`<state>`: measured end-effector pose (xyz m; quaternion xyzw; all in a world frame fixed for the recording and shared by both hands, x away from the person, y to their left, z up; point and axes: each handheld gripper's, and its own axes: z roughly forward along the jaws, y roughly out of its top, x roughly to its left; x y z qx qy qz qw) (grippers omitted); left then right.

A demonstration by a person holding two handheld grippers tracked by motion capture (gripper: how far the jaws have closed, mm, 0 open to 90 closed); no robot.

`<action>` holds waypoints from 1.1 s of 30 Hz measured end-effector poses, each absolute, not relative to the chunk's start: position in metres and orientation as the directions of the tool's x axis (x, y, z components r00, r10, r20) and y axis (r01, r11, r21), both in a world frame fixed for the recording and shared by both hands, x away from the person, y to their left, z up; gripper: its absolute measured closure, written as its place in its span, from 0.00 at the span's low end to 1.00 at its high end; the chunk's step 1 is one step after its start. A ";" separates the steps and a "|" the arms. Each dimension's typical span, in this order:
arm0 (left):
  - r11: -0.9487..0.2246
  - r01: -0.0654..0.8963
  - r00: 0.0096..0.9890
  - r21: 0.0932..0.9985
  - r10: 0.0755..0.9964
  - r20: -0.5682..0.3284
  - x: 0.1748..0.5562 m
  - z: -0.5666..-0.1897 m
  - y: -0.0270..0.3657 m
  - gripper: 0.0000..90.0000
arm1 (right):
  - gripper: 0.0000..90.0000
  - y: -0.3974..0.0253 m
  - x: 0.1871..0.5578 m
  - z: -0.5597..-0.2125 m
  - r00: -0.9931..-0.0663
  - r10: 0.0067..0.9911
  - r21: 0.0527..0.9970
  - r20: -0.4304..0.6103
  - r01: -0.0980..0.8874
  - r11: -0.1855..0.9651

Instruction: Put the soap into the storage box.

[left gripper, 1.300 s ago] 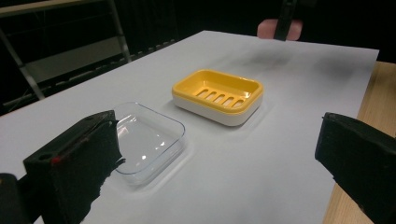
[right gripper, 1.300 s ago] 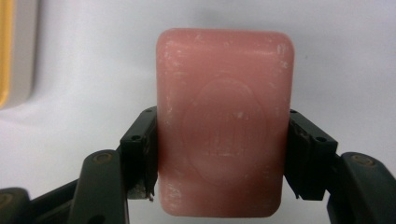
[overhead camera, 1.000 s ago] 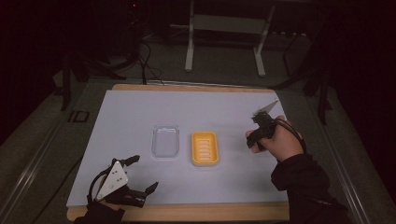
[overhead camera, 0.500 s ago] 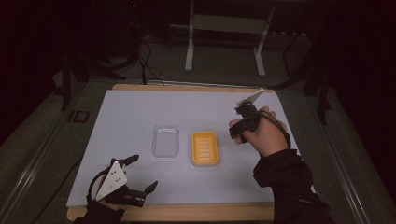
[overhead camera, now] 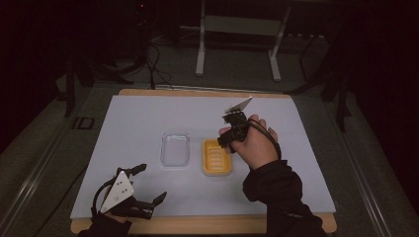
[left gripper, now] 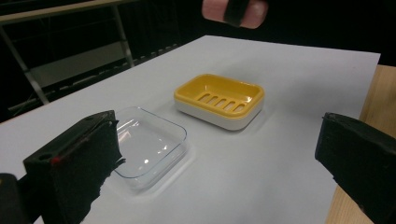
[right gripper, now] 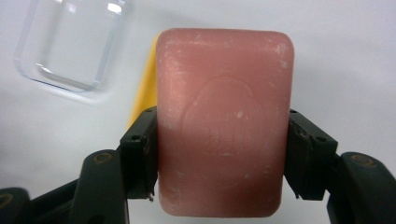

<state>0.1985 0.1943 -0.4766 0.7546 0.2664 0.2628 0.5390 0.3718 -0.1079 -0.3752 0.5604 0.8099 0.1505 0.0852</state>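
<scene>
1. The right tool [right gripper: 219,154] pinches a pink soap bar [right gripper: 224,121], one black jaw pressed on each long side.
2. The left tool [overhead camera: 131,190] is spread wide and holds nothing. It sits near the front edge of the counter [overhead camera: 148,118], well apart from the yellow soap dish [overhead camera: 216,158].
3. The soap bar is a pink block with round corners. It has a faint stamped mark in the middle and little white scuffs.
4. In the high view, the right tool [overhead camera: 232,134] hangs just above the far end of the yellow soap dish, and the soap is hard to see there.
5. The left gripper view shows slots in the yellow soap dish [left gripper: 219,99] and its white base. A clear lid [left gripper: 144,144] lies just beside the dish on the counter.
6. The right gripper view shows the soap up close, with a strip of the yellow dish [right gripper: 145,88] behind it.
</scene>
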 end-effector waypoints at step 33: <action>-0.266 0.108 0.728 0.958 0.677 0.106 0.196 -0.475 0.195 0.01 | 0.42 -0.075 0.386 -0.479 -0.199 0.973 0.277 0.117 0.947 0.161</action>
